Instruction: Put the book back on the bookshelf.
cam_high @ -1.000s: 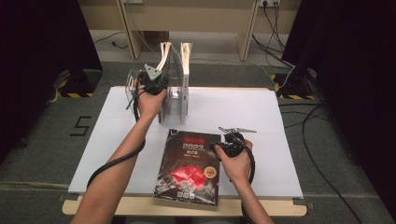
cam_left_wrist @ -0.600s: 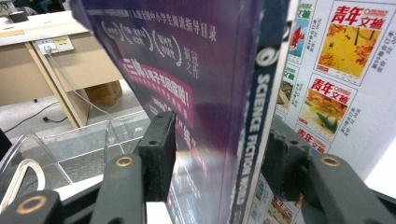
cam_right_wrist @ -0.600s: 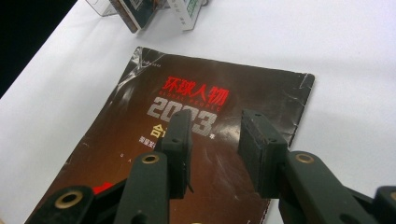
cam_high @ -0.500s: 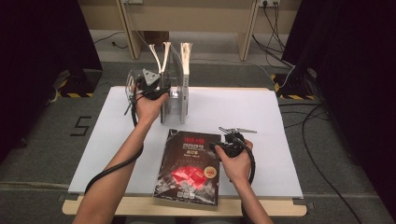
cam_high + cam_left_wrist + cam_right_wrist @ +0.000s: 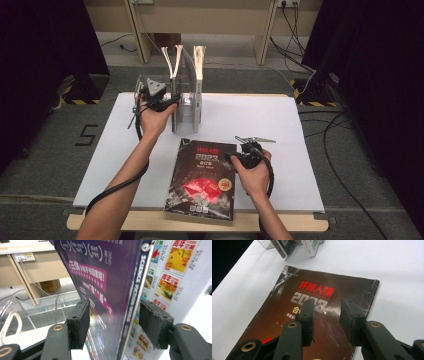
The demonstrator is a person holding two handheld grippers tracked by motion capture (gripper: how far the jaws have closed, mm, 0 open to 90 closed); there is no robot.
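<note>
Left tongs [image 5: 113, 327] at the clear rack [image 5: 186, 100], jaws just opened and straddling the upright purple magazine [image 5: 110, 290], pads off its covers. Right tongs [image 5: 327, 322] parted, empty, hovering above the dark magazine [image 5: 204, 177] lying flat at the near bench [image 5: 300, 150] edge. Long axis running away from the person, spine leftward; right hand nearer by far.

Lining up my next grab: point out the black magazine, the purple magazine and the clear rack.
black magazine [image 5: 202, 180], high view, cover middle
purple magazine [image 5: 100, 277], left gripper view, back cover
clear rack [image 5: 42, 307], left gripper view, side wall
</note>
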